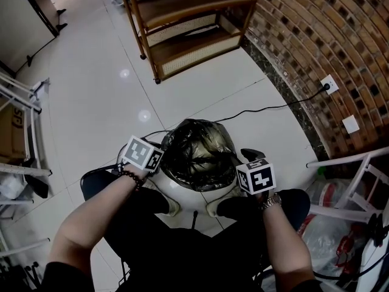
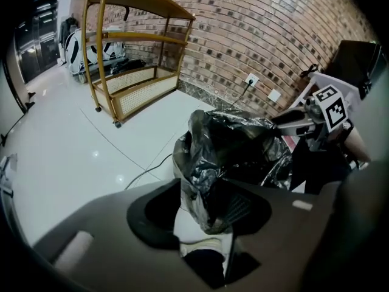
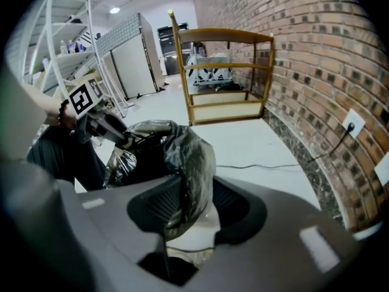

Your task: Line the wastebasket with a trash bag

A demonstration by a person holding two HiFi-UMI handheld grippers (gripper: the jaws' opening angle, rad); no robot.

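A black trash bag (image 1: 197, 151) billows over a white wastebasket (image 1: 182, 192) that stands on the floor between the person's feet. My left gripper (image 1: 161, 163) is at the bag's left rim and my right gripper (image 1: 243, 157) at its right rim. In the left gripper view my left gripper (image 2: 200, 215) stands open, with a fold of bag (image 2: 209, 181) hanging between the jaws over the white wastebasket wall (image 2: 194, 236). The right gripper view shows the same: my right gripper (image 3: 191, 208) is open, and bag film (image 3: 188, 163) is draped between the jaws, loose.
A wooden shelf unit (image 1: 188, 23) stands on the far floor beside a brick wall (image 1: 328, 41). A cable (image 1: 267, 108) runs from the wall socket (image 1: 329, 84) toward the wastebasket. White racks (image 1: 18, 102) stand at the left, and another (image 1: 352, 169) at the right has plastic bags (image 1: 328, 224) under it.
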